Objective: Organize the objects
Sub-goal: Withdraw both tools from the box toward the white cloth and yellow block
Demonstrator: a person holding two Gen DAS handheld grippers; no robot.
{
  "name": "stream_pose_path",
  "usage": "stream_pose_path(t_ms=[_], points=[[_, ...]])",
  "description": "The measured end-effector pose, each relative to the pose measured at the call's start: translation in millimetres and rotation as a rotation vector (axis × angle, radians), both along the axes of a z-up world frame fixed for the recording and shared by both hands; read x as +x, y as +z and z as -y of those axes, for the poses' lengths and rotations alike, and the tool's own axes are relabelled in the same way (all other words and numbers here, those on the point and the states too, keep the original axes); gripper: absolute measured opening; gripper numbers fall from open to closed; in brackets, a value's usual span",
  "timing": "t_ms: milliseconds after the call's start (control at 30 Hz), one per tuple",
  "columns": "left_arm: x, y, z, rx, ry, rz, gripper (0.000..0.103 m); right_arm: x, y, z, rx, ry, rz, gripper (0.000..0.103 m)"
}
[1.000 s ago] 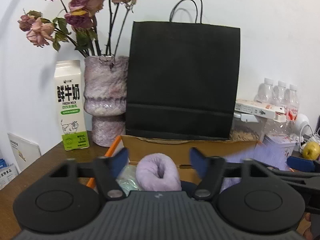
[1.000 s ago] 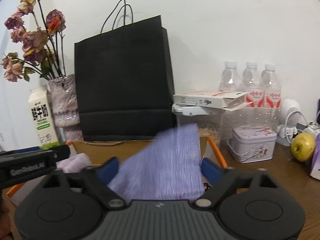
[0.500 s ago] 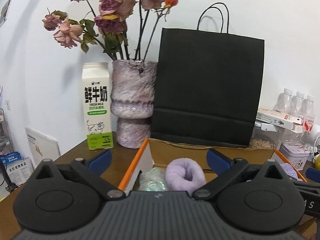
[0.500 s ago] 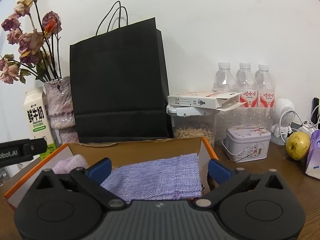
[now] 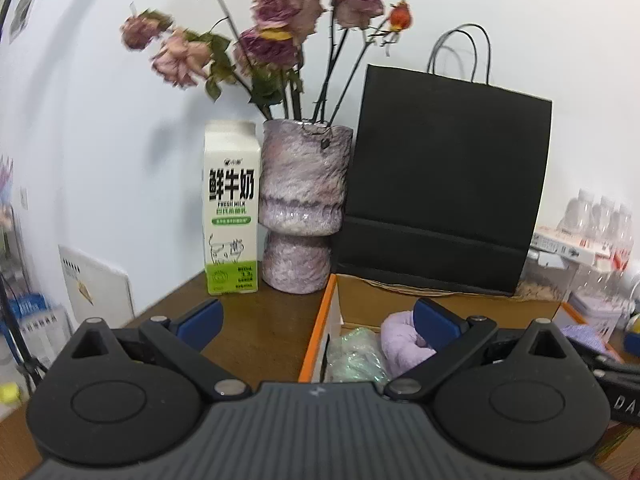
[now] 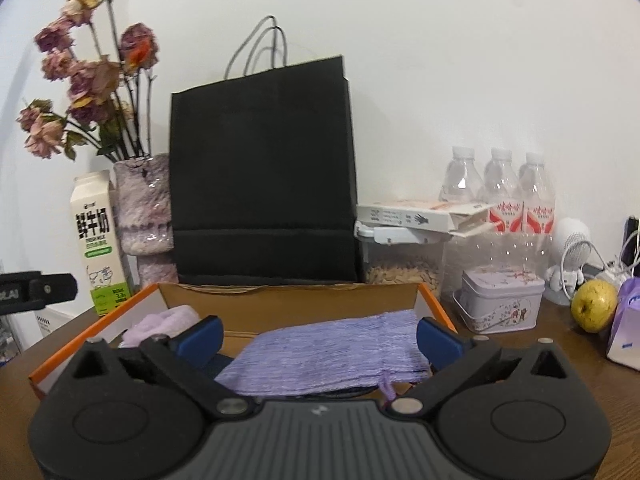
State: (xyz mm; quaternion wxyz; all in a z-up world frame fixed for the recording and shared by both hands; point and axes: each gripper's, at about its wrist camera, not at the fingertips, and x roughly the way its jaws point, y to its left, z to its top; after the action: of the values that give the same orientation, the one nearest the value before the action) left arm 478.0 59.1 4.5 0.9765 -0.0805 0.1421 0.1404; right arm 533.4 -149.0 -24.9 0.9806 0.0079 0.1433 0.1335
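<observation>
An orange-edged cardboard box point(image 5: 320, 322) sits on the wooden table. Inside it lie a rolled lilac cloth point(image 5: 396, 340) and a pale green crinkled packet point(image 5: 352, 356). My left gripper point(image 5: 316, 320) is open over the box's left wall, nothing between its blue fingertips point(image 5: 200, 318). In the right wrist view a flat purple woven cloth point(image 6: 332, 350) lies in the box point(image 6: 434, 304), just beyond my open right gripper point(image 6: 319, 336), whose pads do not touch it. The lilac roll point(image 6: 168, 318) rests at the box's left end.
A black paper bag point(image 6: 260, 184) stands behind the box. Left of it are a vase of dried roses point(image 5: 300, 208) and a milk carton point(image 5: 231, 208). To the right are a seed jar point(image 6: 404, 256), water bottles point(image 6: 500, 184), a tin point(image 6: 500, 300) and a yellow fruit point(image 6: 594, 306).
Both grippers opened wide and drew back. The left one slid left, away from the lilac roll. The purple cloth left the right jaws and settled flat in the box.
</observation>
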Motion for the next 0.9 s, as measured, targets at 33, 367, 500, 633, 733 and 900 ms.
stream_pose_path(t_ms=[33, 367, 500, 633, 733, 900], points=[[-4, -3, -1, -0.027, 0.007, 0.021, 0.103, -3, 1, -2, -0.007, -0.002, 0.010, 0.103], [-32, -20, 11, -0.124, 0.018, 0.131, 0.103, -19, 3, 16, 0.038, -0.051, 0.009, 0.103], [-38, -22, 23, -0.126, 0.025, 0.116, 0.103, -25, 3, 24, 0.046, -0.059, 0.004, 0.103], [-45, -22, 39, -0.110, 0.005, 0.105, 0.103, -33, 3, 33, 0.043, -0.055, -0.003, 0.103], [-48, -22, 51, -0.096, -0.011, 0.089, 0.103, -40, 3, 42, 0.039, -0.053, -0.010, 0.103], [-57, -20, 69, -0.061, -0.015, 0.074, 0.103, -54, 4, 58, 0.032, -0.042, -0.016, 0.103]])
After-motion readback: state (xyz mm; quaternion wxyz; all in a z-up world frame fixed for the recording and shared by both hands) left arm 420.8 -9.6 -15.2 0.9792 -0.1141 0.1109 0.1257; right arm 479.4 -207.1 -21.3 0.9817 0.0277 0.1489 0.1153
